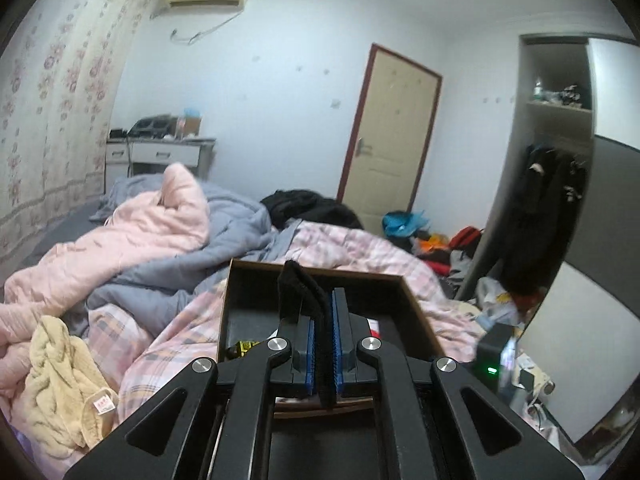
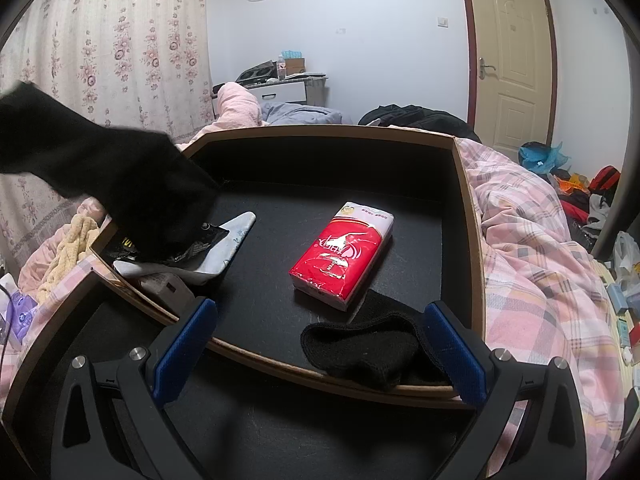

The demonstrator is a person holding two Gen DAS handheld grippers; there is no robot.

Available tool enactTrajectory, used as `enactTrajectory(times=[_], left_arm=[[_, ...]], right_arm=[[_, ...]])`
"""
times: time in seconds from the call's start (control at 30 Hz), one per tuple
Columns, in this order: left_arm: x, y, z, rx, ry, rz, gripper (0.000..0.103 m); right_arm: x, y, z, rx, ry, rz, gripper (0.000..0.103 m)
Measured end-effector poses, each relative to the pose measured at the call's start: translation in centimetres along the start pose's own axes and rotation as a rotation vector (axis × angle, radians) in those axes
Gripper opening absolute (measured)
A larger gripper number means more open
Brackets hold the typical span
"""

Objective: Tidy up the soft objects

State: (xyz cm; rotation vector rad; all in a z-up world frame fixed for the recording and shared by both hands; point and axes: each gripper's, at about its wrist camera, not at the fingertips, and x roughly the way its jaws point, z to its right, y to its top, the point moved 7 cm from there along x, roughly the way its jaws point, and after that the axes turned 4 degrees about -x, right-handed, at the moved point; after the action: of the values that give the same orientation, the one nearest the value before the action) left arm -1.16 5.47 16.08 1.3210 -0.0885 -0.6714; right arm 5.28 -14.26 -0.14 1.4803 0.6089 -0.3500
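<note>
Socks are the job: 1 black sock (image 1: 298, 292) is pinched tight between the blue pads of the left gripper (image 1: 327, 344), held up above the brown tray (image 1: 320, 270) on the bed. The other black sock (image 2: 360, 350) lies in the tray's near corner, beside a red tissue pack (image 2: 342, 252). The right gripper (image 2: 320, 354) hangs wide open, holding nothing.

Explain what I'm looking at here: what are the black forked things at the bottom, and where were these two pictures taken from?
Each is a hand-held gripper with a camera looking along its two fingers. The left view shows the left gripper shut on a black sock, lifted above a tray on the bed. The right view shows the right gripper open over that tray, holding nothing. Inside lie a red tissue pack, a second sock and some small packets. The dark blur at left is the lifted sock.
</note>
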Motion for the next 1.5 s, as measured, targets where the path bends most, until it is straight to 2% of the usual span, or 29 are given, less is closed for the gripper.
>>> enactTrajectory(times=[0.17, 0.3, 0.43, 0.5, 0.6, 0.87, 0.93, 1.03, 1.2, 1.33, 1.43, 1.5], left_arm=[[-3.7, 0.7, 2.3, 0.045, -0.084, 0.025, 0.003], [-4.1, 0.1, 3.2, 0.036, -0.109, -0.037, 0.003], [-1.6, -2.5, 2.9, 0.063, -0.046, -0.108, 0.003], [0.6, -4.4, 2.3, 0.068, -0.004, -0.172, 0.003], [3.1, -6.9, 1.5, 0.036, 0.004, -0.247, 0.003], [7.6, -12.5, -0.5, 0.073, 0.131, -0.361, 0.003], [8.6, -13.7, -1.0, 0.051, 0.134, -0.422, 0.003], [9.3, -14.2, -1.7, 0.018, 0.142, -0.459, 0.003], [9.5, -14.8, -2.5, -0.05, 0.115, -0.518, 0.003], [8.8, -14.2, -2.5, -0.109, 0.049, -0.551, 0.003], [7.7, -12.6, -2.3, -0.165, -0.024, -0.517, 0.003], [6.9, -11.6, -2.4, -0.186, -0.039, -0.478, 0.003]], right_arm=[[0.0, 0.0, 0.0, 0.0, 0.0, 0.0, 0.102], [0.0, -0.1, 0.0, -0.001, 0.0, 0.0, 0.102], [0.0, -0.1, -0.1, 0.0, -0.001, 0.001, 0.102], [-0.1, -0.1, -0.2, 0.0, -0.001, 0.002, 0.102], [-0.1, -0.2, -0.3, 0.001, -0.002, 0.003, 0.102], [-0.1, -0.1, -0.2, 0.002, -0.002, 0.004, 0.102], [-0.1, -0.1, -0.3, 0.002, -0.002, 0.004, 0.102], [-0.1, -0.1, -0.2, 0.001, -0.003, 0.004, 0.102], [-0.2, -0.2, -0.3, 0.001, -0.002, 0.004, 0.102], [-0.2, -0.2, -0.3, 0.001, -0.002, 0.005, 0.102], [-0.2, -0.2, -0.3, 0.001, -0.003, 0.005, 0.102], [-0.2, -0.2, -0.3, 0.001, -0.002, 0.005, 0.102]])
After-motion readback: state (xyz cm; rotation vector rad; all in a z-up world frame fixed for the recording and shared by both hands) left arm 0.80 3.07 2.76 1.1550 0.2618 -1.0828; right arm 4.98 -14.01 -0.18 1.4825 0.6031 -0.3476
